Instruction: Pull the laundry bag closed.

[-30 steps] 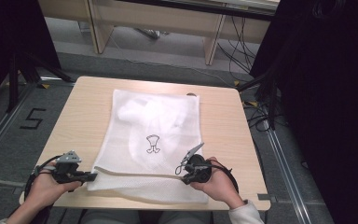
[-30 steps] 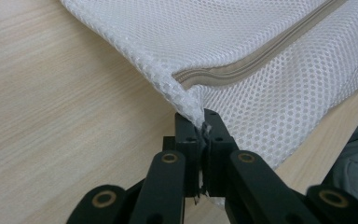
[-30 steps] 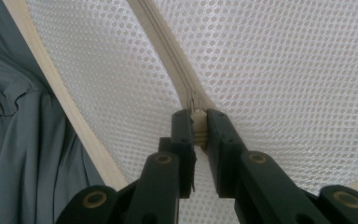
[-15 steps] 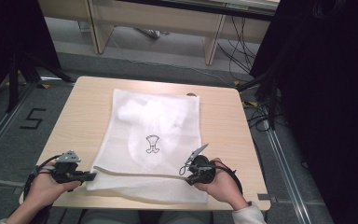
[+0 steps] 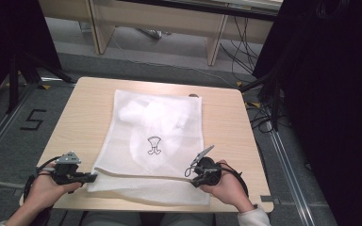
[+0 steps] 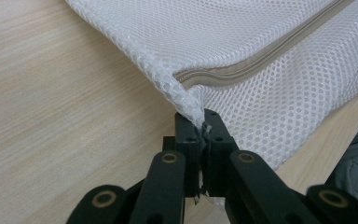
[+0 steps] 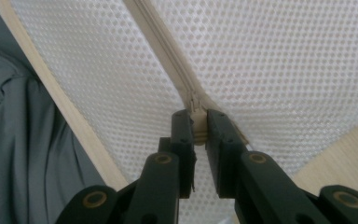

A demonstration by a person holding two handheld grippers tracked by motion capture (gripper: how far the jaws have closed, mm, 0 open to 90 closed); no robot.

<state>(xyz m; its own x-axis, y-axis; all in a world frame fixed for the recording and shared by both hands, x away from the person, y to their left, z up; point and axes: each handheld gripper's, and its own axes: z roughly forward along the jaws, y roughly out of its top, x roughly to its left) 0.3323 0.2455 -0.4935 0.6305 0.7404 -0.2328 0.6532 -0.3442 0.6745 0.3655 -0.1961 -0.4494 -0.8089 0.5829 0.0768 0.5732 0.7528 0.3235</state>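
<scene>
Left gripper (image 6: 200,128) clamped on mesh bag (image 5: 155,141) corner, right gripper (image 7: 196,123) clamped on zipper pull (image 7: 196,105) (bag flat on table (image 5: 226,117))

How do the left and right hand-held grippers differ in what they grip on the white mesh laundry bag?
The left hand-held gripper pinches the corner of the white mesh laundry bag, where the beige zipper ends; the right hand-held gripper pinches the beige zipper pull. The left sits at the bag's near-left corner, the right near its near-right edge. Both are shut, resting on the wooden table.

A light wooden table (image 5: 85,117) carries a white mesh laundry bag (image 5: 160,141) lying flat.
</scene>
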